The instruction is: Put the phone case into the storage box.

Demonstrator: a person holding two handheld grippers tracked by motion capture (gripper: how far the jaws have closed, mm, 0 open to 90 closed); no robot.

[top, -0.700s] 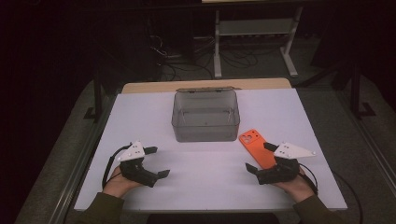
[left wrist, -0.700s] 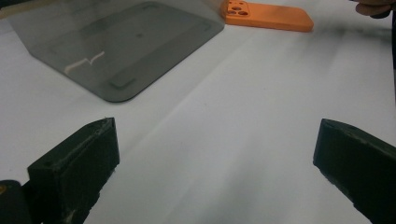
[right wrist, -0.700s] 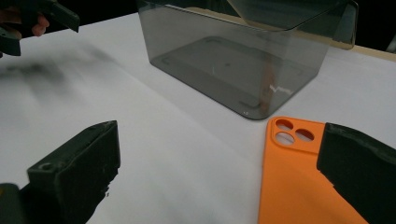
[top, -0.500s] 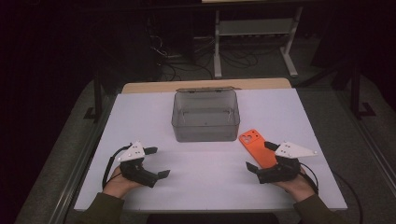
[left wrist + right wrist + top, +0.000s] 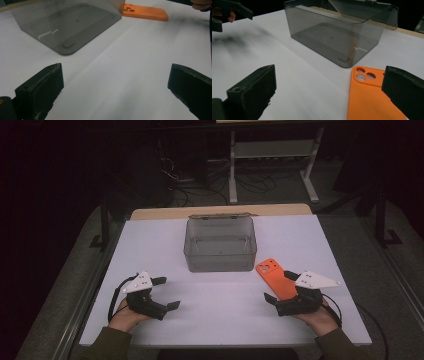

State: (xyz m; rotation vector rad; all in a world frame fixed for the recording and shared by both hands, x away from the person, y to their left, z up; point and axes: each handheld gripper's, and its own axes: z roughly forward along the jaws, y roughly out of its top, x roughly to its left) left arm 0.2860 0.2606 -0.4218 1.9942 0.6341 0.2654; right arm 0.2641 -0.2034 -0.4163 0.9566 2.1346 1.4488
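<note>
— Anything moved since a moment ago?
— Nothing: both hands rest where they were.
— From the left, then?
— The left gripper (image 5: 164, 293) lies on the white table (image 5: 150, 240), jaws spread wide, holding nothing. The smoky transparent plastic box (image 5: 220, 245) stands mid-table. Just right of it lies the flat orange phone case (image 5: 275, 277); the right gripper (image 5: 281, 287) gapes empty at its near end.

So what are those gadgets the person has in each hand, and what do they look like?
Each hand holds a black two-jaw tool. The left gripper and right gripper both carry a pale grey three-cornered plate with small dots on top, and a thin black cable loops from each. Seen close, the jaws are blocky, matt black slabs. The person wears dark olive sleeves.
</note>
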